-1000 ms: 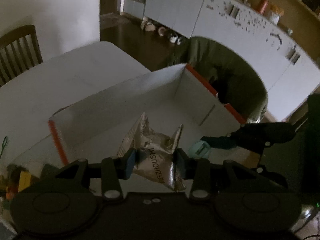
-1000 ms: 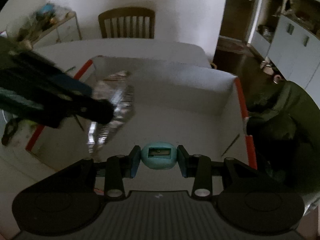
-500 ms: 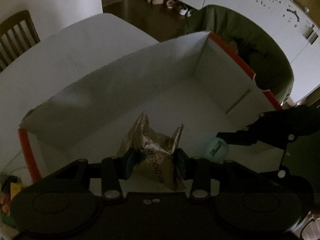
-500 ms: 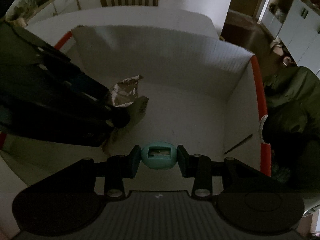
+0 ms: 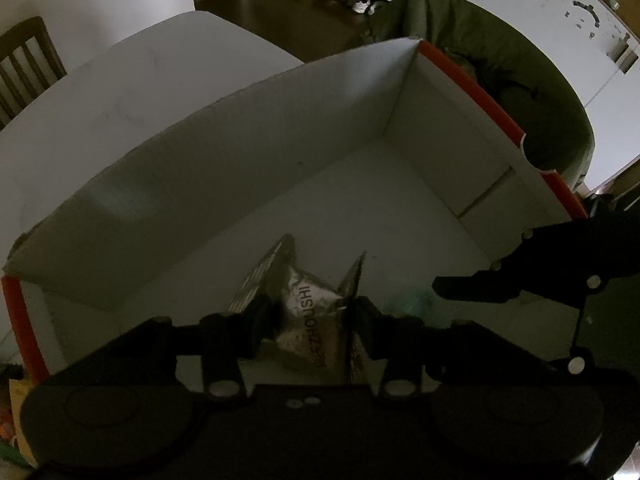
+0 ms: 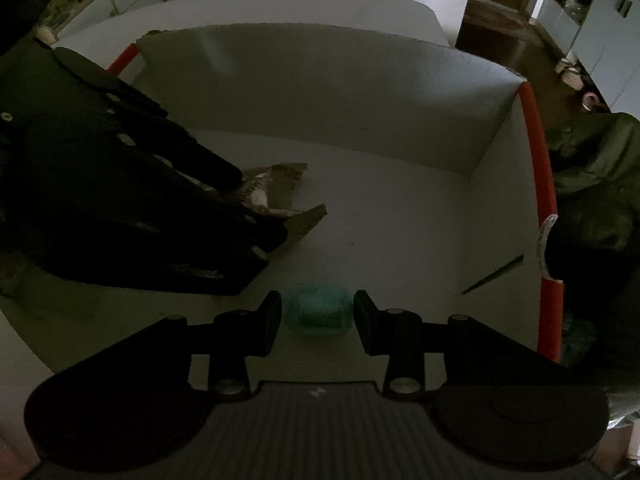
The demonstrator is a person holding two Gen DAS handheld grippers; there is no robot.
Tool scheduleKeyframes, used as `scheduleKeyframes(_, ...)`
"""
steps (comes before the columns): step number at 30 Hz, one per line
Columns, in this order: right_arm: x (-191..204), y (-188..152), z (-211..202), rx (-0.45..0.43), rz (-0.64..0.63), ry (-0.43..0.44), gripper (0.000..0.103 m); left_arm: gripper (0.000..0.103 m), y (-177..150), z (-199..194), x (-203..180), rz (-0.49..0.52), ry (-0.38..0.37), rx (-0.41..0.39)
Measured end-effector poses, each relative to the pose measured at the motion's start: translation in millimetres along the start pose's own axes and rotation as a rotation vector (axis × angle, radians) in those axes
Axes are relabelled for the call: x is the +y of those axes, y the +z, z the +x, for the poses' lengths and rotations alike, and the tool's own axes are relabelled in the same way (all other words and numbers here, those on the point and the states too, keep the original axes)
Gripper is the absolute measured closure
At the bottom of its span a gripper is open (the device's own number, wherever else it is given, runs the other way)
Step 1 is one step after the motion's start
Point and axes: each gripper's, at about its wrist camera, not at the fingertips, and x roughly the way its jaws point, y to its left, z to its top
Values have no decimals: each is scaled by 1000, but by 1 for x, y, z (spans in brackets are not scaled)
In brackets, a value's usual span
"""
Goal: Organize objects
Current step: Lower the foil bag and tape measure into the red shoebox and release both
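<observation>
A crumpled silver snack packet [image 5: 310, 312] sits between the fingers of my left gripper [image 5: 310, 316]. The jaws are opening, with the pads still against the packet. It hangs low inside a white cardboard box [image 5: 280, 140] with red edges. In the right wrist view the packet [image 6: 280, 184] touches the box floor at the left, under the left gripper [image 6: 258, 204]. My right gripper [image 6: 316, 312] is shut on a small teal sharpener [image 6: 318, 310], dim and blurred, just above the floor of the box [image 6: 340, 92]. In the left wrist view the sharpener [image 5: 408, 302] is a faint smear beside the right gripper's finger [image 5: 472, 286].
The box stands on a white table [image 5: 120, 92]. A wooden chair [image 5: 24, 64] is at the table's far left. A dark green jacket [image 5: 500, 60] hangs beyond the box's right red edge. White cupboards [image 5: 560, 8] line the back. A slit [image 6: 492, 276] marks the right wall.
Both grippers have sunk from above the box rim down inside it and tilted more steeply. The packet now reaches the floor. The left fingers stand slightly wider apart.
</observation>
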Motion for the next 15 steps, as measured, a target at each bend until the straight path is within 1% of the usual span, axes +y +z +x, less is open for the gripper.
scheduleKeyframes(4, 2, -2, -4, -10, 11, 5, 64, 52, 0, -2, 1, -11, -4, -5)
scheduleKeyframes(9, 4, -8, -16, -43, 15, -20, 58, 47, -3, -5, 2, -21, -16, -33)
scheduleKeyframes(11, 2, -9, -23, -68, 14, -34, 55, 40, -5, -10, 3, -23, -11, -49)
scheduleKeyframes(15, 5, -15, -33, -96, 23, -37, 55, 39, -12, -23, 1, -19, -16, -91)
